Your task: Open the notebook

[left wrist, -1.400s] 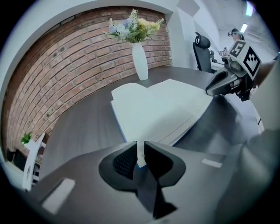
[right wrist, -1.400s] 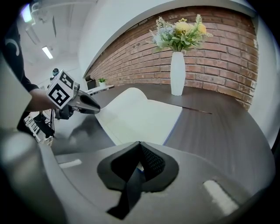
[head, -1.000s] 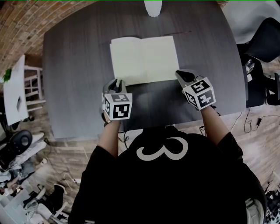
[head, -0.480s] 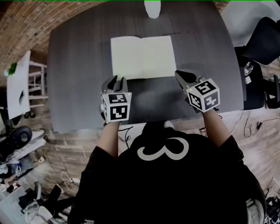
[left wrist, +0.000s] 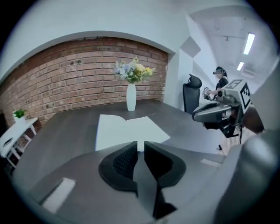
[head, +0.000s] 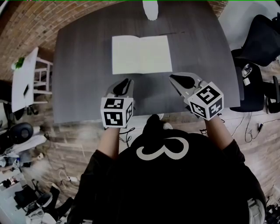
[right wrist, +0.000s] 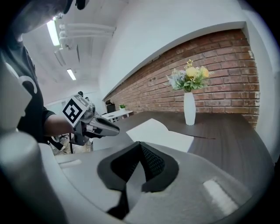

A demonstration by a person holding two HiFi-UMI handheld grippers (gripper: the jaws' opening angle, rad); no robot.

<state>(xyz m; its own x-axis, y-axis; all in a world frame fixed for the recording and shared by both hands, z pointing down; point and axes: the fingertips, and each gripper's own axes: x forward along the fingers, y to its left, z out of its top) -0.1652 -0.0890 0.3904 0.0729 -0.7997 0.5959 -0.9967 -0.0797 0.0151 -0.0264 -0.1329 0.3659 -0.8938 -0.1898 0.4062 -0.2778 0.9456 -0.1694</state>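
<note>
The notebook point(head: 141, 54) lies open and flat on the dark table point(head: 78, 78), its blank pages up; it also shows as the white spread point(left wrist: 127, 129) in the left gripper view and as the pale sheet point(right wrist: 162, 133) in the right gripper view. My left gripper point(head: 124, 82) hangs above the table's near edge, short of the notebook's left corner. Its jaws are closing, a narrow gap still between them and nothing in it point(left wrist: 141, 143). My right gripper point(head: 173, 78) hovers off the notebook's near right corner, shut and empty point(right wrist: 140, 143).
A white vase point(head: 152, 8) with flowers stands at the table's far edge, behind the notebook. Black office chairs point(head: 262, 43) stand to the right of the table. A white side table point(head: 24, 83) is at the left, by the brick wall.
Both grippers have pulled back from the notebook's near edge towards the table's front edge and have risen. The notebook lies open as before.
</note>
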